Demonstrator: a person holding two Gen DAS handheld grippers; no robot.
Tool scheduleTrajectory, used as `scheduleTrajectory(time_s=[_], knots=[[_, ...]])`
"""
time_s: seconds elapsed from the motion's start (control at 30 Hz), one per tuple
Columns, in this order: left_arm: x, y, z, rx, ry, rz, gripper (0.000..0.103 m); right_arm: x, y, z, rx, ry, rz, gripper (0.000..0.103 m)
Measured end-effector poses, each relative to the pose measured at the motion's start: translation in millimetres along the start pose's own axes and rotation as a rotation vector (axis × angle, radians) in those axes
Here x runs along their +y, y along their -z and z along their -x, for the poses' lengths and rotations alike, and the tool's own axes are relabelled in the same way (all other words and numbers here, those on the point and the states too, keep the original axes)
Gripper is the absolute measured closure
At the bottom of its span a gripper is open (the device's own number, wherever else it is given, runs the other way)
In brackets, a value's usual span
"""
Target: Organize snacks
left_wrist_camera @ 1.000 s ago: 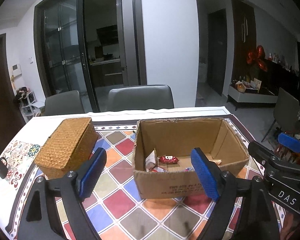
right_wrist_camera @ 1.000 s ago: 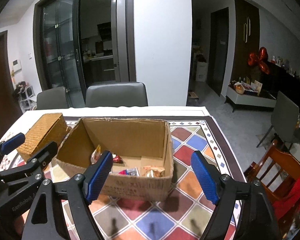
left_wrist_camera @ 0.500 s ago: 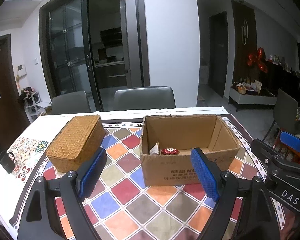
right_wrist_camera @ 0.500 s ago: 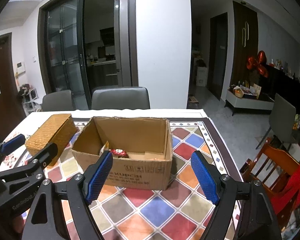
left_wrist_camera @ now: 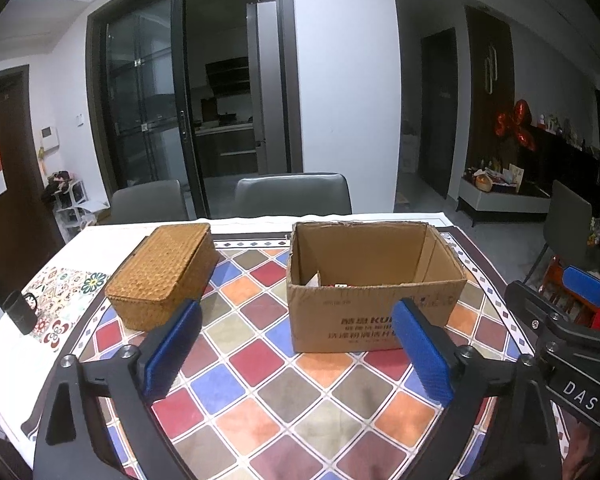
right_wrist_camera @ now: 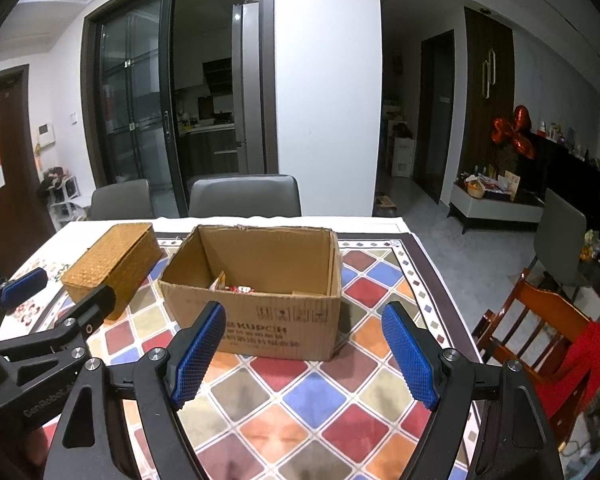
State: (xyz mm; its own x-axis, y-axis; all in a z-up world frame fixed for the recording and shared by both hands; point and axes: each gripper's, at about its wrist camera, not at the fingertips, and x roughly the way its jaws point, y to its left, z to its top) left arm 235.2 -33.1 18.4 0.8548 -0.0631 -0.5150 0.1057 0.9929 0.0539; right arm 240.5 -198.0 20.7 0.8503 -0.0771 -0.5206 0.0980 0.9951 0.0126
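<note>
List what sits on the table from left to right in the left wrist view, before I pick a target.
Small black object at the table's left edge → closed wicker basket → open cardboard box with snack packets just showing inside.

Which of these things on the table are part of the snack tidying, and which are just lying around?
Part of the job: cardboard box, the snack packets inside it, wicker basket with its lid shut.

Just lying about: dark mug, grey chairs, wooden chair.
</note>
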Motion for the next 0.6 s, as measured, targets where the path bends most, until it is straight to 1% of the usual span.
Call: scheduleTrajectory(time_s=[0.13, 0.3, 0.6], knots=[[3.2, 5.6, 8.8, 0.001, -0.008, 0.002, 0.003, 0.6, 6.7, 9.5, -0.004, 0.009, -0.004, 0.017], [5.5, 13.8, 21.6, -0.004, -0.015, 0.007, 0.002, 2.9, 12.6, 18.2, -0.004, 0.009, -0.002, 0.016], [8.4, 28.0, 42.6, -0.016, -0.016, 0.013, 0.002, 6.1, 33.9, 43.7, -0.01, 0.005, 0.002, 0.016]])
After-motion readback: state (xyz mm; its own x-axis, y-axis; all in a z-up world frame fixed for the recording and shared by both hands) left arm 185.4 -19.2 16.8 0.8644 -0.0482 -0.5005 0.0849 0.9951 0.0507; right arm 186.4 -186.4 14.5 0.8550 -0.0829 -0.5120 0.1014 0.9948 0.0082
